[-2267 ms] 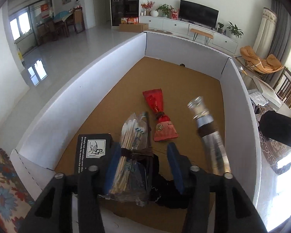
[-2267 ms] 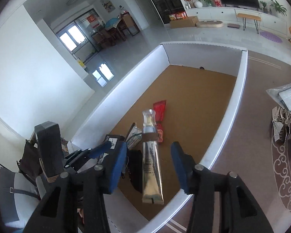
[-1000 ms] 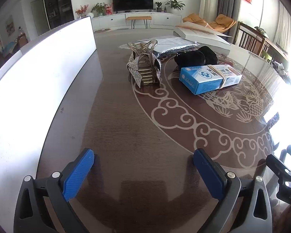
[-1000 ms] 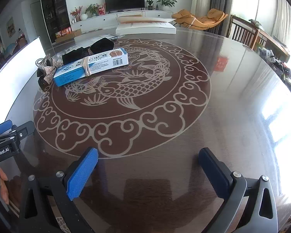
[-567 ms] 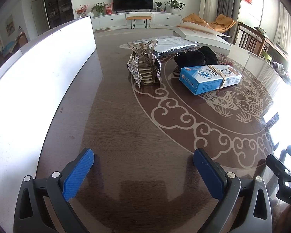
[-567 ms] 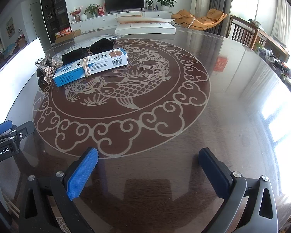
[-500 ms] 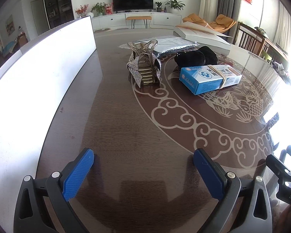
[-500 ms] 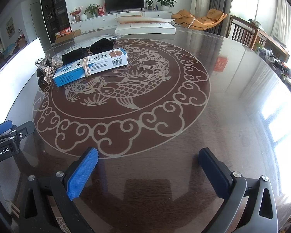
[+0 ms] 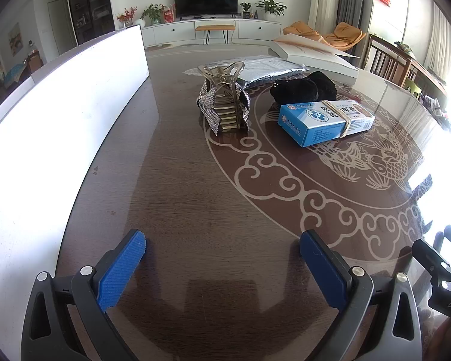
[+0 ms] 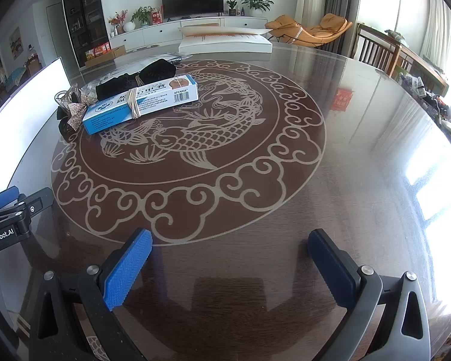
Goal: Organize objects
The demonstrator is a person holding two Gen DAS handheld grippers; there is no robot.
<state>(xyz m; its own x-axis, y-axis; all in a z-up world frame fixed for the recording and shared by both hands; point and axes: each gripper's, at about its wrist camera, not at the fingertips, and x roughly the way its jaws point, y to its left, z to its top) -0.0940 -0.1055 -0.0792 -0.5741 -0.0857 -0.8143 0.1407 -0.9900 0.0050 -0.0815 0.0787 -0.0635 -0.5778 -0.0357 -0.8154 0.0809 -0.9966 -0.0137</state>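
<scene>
A sparkly hair claw clip (image 9: 224, 105) stands on the dark round table (image 9: 195, 195). Right of it lies a blue and white box (image 9: 324, 118) with a rubber band round it, and a black fabric bundle (image 9: 303, 87) sits just behind the box. The same box (image 10: 141, 103), clip (image 10: 72, 109) and bundle (image 10: 135, 78) show at upper left in the right wrist view. My left gripper (image 9: 222, 258) is open and empty, well short of the clip. Open and empty too, my right gripper (image 10: 230, 258) hovers low over the table's near side.
The white wall of a big box (image 9: 45, 114) runs along the table's left side. A silver plastic bag (image 9: 264, 70) and a flat white carton (image 9: 312, 55) lie at the far side. Wooden chairs (image 10: 381, 54) stand to the right.
2.3 s ago both grippers were over the white box, the left with a cotton-swab pack between its fingers, the right with a silver tube. Now both are open and empty over the table, still for the last second.
</scene>
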